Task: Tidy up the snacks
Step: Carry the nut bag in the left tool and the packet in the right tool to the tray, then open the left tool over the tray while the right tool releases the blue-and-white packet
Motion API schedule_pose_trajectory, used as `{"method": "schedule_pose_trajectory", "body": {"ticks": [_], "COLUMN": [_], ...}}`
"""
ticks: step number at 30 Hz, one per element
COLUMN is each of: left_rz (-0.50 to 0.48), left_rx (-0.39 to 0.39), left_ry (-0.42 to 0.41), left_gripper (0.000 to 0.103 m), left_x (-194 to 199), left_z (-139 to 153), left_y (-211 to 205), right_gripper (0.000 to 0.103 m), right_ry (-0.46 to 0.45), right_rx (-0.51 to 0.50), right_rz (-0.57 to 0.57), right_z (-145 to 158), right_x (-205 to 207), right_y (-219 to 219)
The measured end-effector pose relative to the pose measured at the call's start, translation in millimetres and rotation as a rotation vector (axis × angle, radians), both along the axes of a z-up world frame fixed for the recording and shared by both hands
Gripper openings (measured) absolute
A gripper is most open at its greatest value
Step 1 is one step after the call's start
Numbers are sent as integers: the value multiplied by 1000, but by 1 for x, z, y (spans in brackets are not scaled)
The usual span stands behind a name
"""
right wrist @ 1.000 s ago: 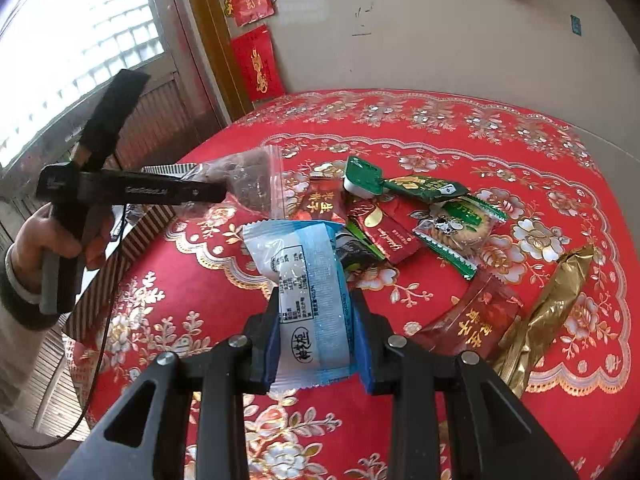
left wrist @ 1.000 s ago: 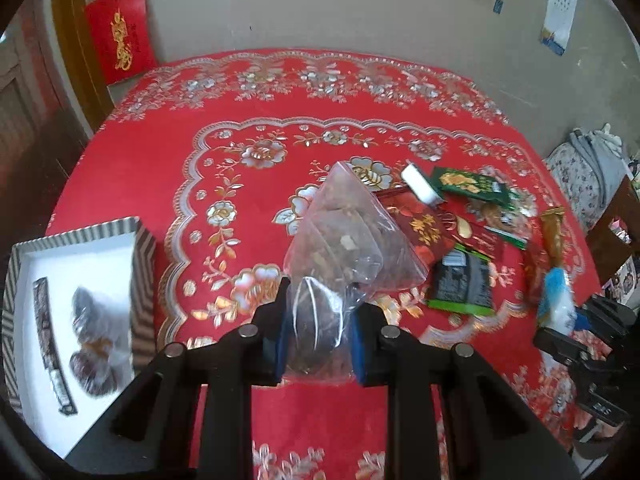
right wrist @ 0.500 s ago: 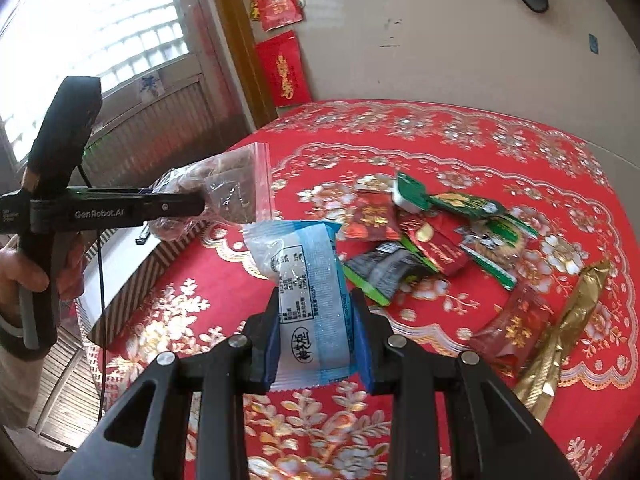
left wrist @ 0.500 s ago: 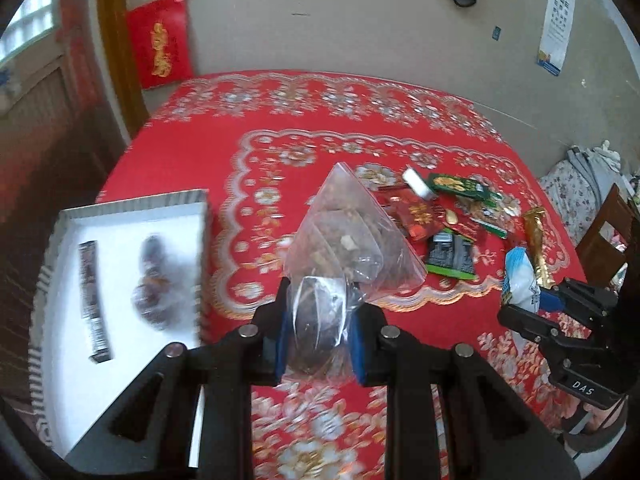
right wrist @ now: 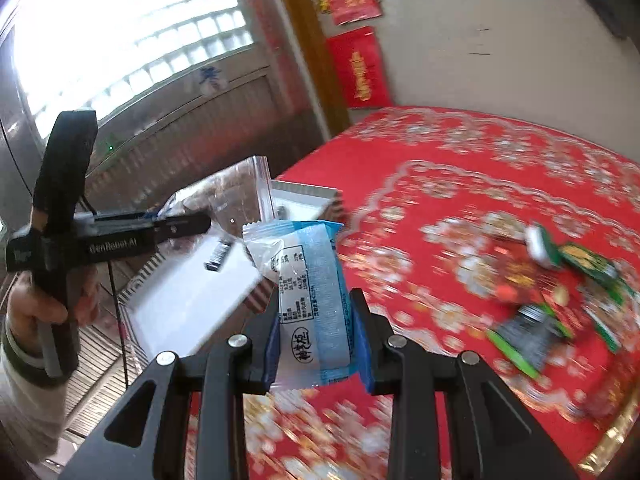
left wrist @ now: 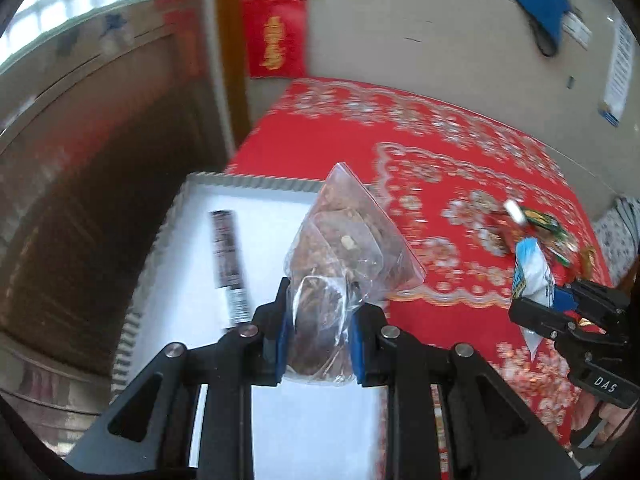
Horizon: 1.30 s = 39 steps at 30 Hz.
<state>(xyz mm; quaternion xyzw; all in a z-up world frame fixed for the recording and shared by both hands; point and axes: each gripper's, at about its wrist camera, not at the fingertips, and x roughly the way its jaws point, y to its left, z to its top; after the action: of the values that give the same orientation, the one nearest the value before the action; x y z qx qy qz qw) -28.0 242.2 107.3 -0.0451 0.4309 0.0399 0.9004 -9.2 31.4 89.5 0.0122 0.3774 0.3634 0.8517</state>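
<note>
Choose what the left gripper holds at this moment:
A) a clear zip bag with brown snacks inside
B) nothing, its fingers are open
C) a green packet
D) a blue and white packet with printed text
A: in the left wrist view the left gripper is shut on the clear zip bag of brown pieces, above the white tray; the blue and white packet is in the right gripper.

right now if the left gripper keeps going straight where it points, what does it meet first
Most likely the white tray: the left gripper, shut on the clear snack bag, points over its floor. Depth is unclear, so it could pass above the tray's far rim.
</note>
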Motion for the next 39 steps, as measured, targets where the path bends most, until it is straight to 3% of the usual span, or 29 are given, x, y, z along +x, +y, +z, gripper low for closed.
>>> {"method": "schedule_pose_trajectory", "body": {"ticks": [7, 16, 30, 34, 39], "left_rz": [101, 198, 243, 262, 275], "left_rx": [-2, -6, 3, 57, 117], "left_ry": [28, 57, 117, 113, 32], "left_gripper": [26, 26, 29, 57, 70], "left_x": [-5, -13, -19, -22, -32], "left_z": [-20, -42, -70, -68, -46], "left_y": [45, 85, 87, 83, 68], "right_gripper": [31, 31, 34, 45, 45], "right_ry": [62, 76, 132, 129, 113], "right_rx": [-8, -61, -172, -148, -70], "right_rz": [62, 114, 139, 147, 128], "right_z": [-7, -11, -41, -39, -28], "right_x": [27, 46, 59, 53, 36], "right_y": [75, 145, 191, 186, 147]}}
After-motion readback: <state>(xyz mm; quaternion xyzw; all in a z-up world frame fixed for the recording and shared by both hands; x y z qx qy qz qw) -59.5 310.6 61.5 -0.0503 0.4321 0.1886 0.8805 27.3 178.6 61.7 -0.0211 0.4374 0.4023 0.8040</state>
